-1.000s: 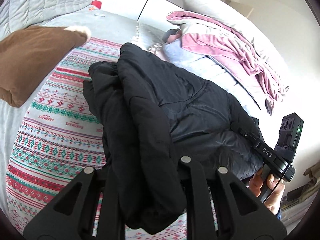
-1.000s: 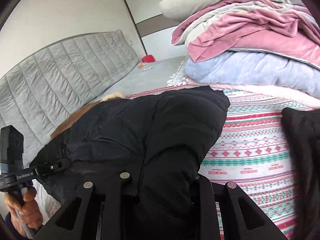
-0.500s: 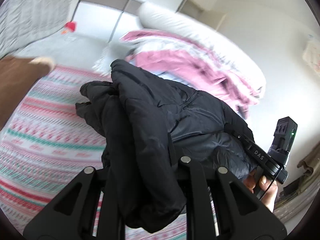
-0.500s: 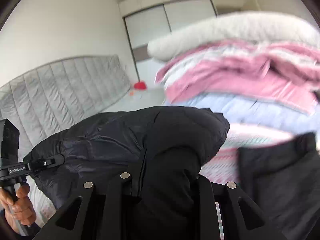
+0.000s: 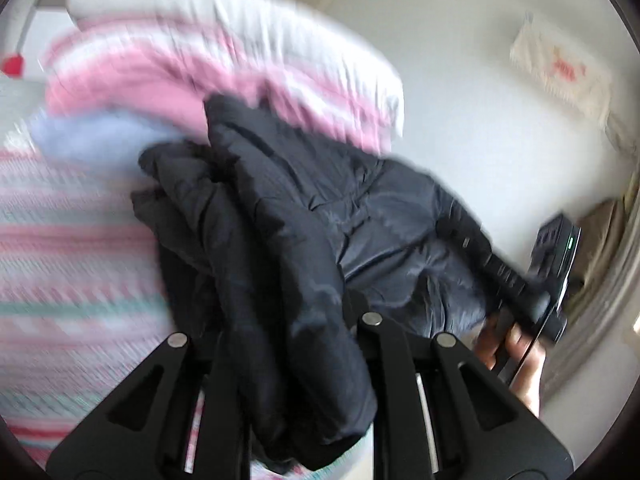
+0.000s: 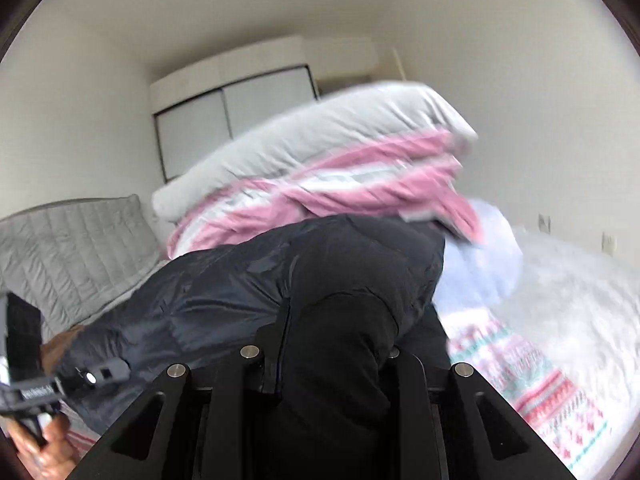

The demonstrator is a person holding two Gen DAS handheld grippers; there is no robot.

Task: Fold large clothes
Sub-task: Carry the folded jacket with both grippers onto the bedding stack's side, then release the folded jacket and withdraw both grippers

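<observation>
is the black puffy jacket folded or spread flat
Folded: the black puffy jacket hangs doubled in thick layers, gripped by the left gripper and right gripper.

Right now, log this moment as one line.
left gripper: shut on black puffer jacket | right gripper: shut on it | jacket off patterned blanket | frames blurred

Ahead of me a stack of bedding (image 6: 320, 184) rises from the patterned bedspread (image 5: 68, 264), grey pillow on top. Behind it stand a quilted headboard (image 6: 68, 248) and wardrobe doors (image 6: 232, 120).
</observation>
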